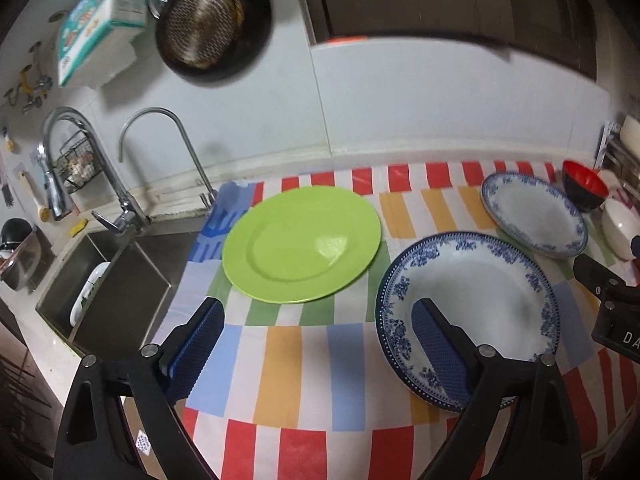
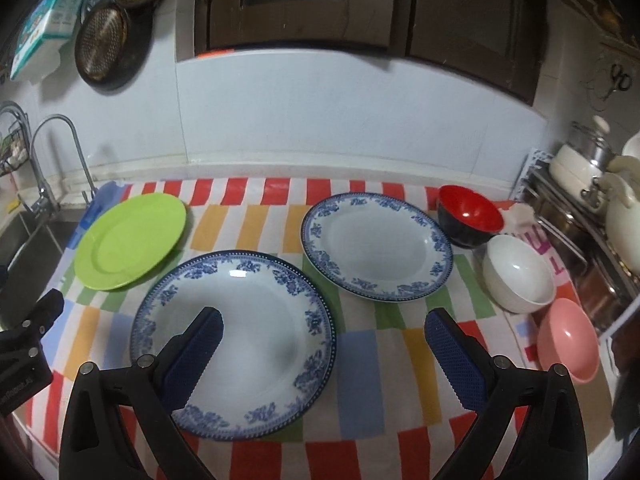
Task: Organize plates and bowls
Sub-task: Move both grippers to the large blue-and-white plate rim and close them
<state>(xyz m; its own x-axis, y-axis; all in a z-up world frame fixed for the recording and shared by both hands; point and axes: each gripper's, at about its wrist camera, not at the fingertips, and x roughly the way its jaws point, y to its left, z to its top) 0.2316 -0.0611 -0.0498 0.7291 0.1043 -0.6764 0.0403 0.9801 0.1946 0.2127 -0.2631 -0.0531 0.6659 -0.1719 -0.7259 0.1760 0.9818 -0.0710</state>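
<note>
A green plate [image 1: 301,243] [image 2: 130,240] lies at the left of the striped cloth. A large blue-patterned plate [image 1: 480,304] [image 2: 256,320] lies near the front, and a smaller one [image 1: 534,218] [image 2: 376,246] behind it to the right. A red bowl [image 1: 585,188] [image 2: 469,214], a white bowl [image 1: 620,228] [image 2: 518,274] and a pink bowl [image 2: 568,340] stand in a row at the right. My left gripper [image 1: 320,312] is open and empty above the cloth, in front of the green plate. My right gripper [image 2: 324,324] is open and empty above the large patterned plate's right edge.
A steel sink [image 1: 116,280] with two taps [image 1: 100,168] lies left of the cloth. A stove rack with pots and a kettle [image 2: 592,176] stands at the right. A pan [image 1: 208,28] hangs on the wall. The counter's front edge is close below the grippers.
</note>
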